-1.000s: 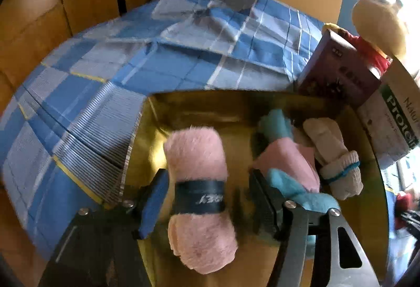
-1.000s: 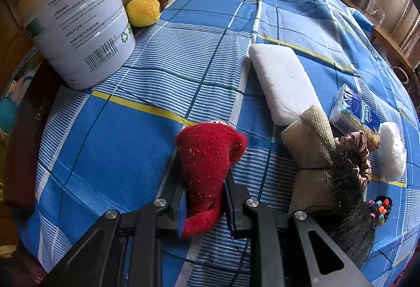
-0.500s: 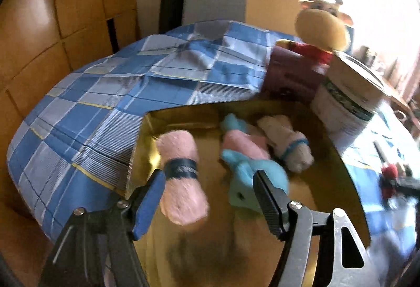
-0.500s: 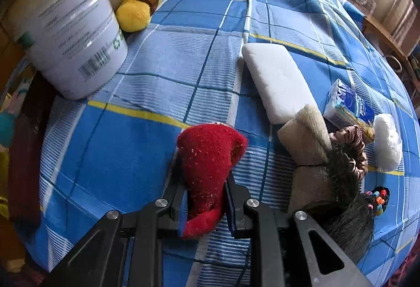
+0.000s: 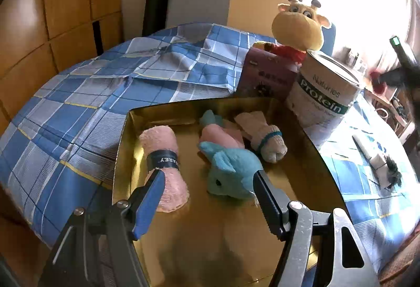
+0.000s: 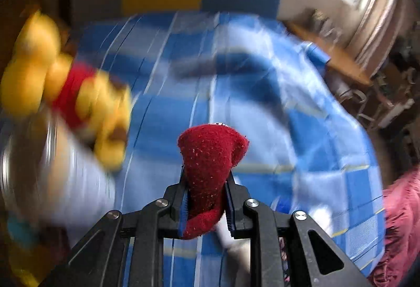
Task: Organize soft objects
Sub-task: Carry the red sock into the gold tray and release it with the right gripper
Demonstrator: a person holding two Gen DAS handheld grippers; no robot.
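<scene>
Since a second ago the red sock (image 6: 207, 168) has left the blue checked cloth (image 6: 262, 108): then it lay on the cloth between the right gripper (image 6: 206, 197) fingers, now it hangs clear above it, the view behind it smeared with motion. The right fingers (image 6: 183, 197) are closed on the sock's lower half, its upper part flaring out beyond their tips. To the left of it, blurred, lie the yellow plush toy (image 6: 65, 92) with a red shirt and part of a white can.

On the other side, the left gripper (image 5: 208, 195) has drawn back from the pink rolled towel (image 5: 164, 163), which sat between its fingers (image 5: 151, 197) a second ago; its fingers have just been opening and now stand apart with nothing pressed between them. The towel, bound by a dark band, lies at the left of the gold tray (image 5: 210, 242), just beyond the left fingertip. Beside it in the tray are a turquoise plush toy (image 5: 231, 168), a pink soft piece (image 5: 218, 137) touching it behind, and a cream sock bundle (image 5: 265, 140) tied with a blue band. Past the tray's far right edge stand a maroon box (image 5: 267, 77) and a white protein can (image 5: 323, 95), with the yellow plush giraffe head (image 5: 299, 24) behind them. All of it rests on the cloth-covered bench.
</scene>
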